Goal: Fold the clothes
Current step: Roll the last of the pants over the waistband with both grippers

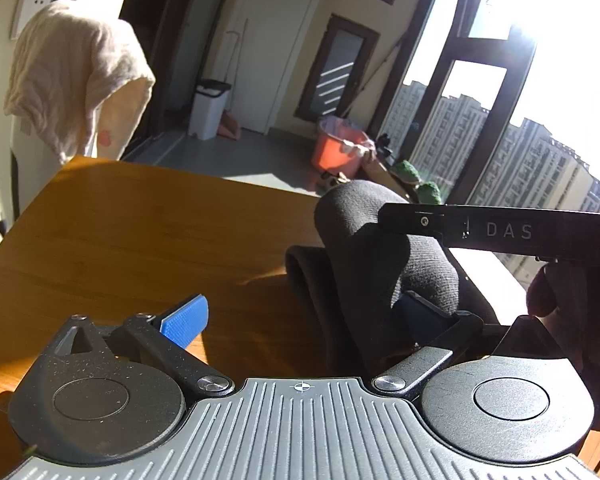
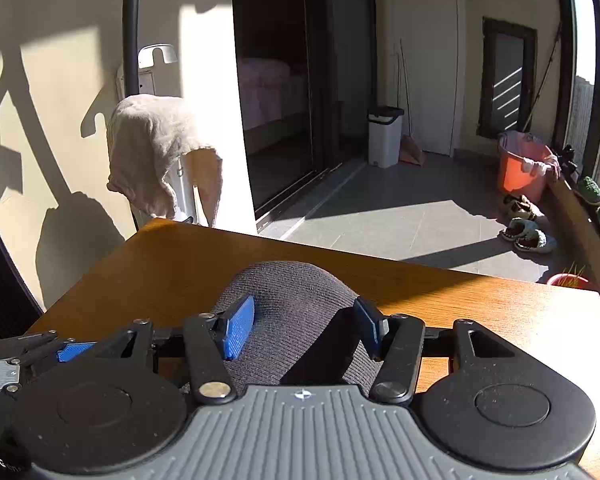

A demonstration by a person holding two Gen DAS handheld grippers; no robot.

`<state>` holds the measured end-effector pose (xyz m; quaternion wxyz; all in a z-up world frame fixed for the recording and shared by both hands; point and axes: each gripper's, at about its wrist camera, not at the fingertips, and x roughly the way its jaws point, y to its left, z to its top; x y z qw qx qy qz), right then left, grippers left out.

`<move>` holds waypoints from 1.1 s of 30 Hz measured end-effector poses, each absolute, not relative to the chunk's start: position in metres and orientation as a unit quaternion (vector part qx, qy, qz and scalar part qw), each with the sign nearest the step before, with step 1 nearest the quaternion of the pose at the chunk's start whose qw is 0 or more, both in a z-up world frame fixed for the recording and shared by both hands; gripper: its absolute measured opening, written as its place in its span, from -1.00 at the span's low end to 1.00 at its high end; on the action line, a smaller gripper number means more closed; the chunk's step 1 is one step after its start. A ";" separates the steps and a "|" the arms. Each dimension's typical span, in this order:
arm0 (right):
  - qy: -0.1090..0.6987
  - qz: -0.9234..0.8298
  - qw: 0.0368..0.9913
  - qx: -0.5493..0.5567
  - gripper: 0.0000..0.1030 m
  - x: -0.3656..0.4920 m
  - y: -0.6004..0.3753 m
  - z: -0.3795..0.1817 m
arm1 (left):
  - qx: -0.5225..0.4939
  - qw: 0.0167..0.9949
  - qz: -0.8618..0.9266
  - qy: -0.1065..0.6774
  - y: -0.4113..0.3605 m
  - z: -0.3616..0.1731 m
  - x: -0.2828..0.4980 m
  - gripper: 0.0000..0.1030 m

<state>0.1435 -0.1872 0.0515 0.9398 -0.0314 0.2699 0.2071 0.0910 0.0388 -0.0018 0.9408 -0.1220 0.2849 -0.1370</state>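
A dark grey knitted garment (image 2: 292, 300) lies bunched in a thick roll on the wooden table (image 2: 172, 264). My right gripper (image 2: 304, 326) has its blue pads (image 2: 238, 328) pressed against both sides of the roll, shut on it. In the left wrist view the same garment (image 1: 364, 248) humps up between my left gripper's wide-apart fingers, close to the right one. My left gripper (image 1: 300, 316) is open, and its left pad (image 1: 184, 320) hangs free over bare wood. The right gripper's black body (image 1: 500, 232) crosses above the cloth. A hand (image 1: 544, 296) shows behind it.
The table's far edge (image 1: 228, 178) drops to a grey tiled floor. A beige towel (image 1: 76, 80) hangs over a white stand past the far left corner. On the floor are a white bin (image 2: 384, 136), an orange bucket (image 2: 520, 168) and slippers (image 2: 528, 236). Windows line the right side.
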 end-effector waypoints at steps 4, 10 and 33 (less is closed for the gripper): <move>0.270 0.192 0.943 0.025 0.50 0.115 -0.215 0.039 | -0.112 0.944 -0.133 0.281 0.035 -0.001 0.090 1.00; 0.307 0.181 0.926 0.125 0.96 0.136 -0.239 0.013 | -0.105 0.946 -0.123 0.281 0.031 -0.001 0.092 1.00; 0.265 0.124 0.955 0.050 1.00 0.097 -0.243 0.020 | -0.128 0.940 -0.108 0.298 0.032 -0.005 0.090 1.00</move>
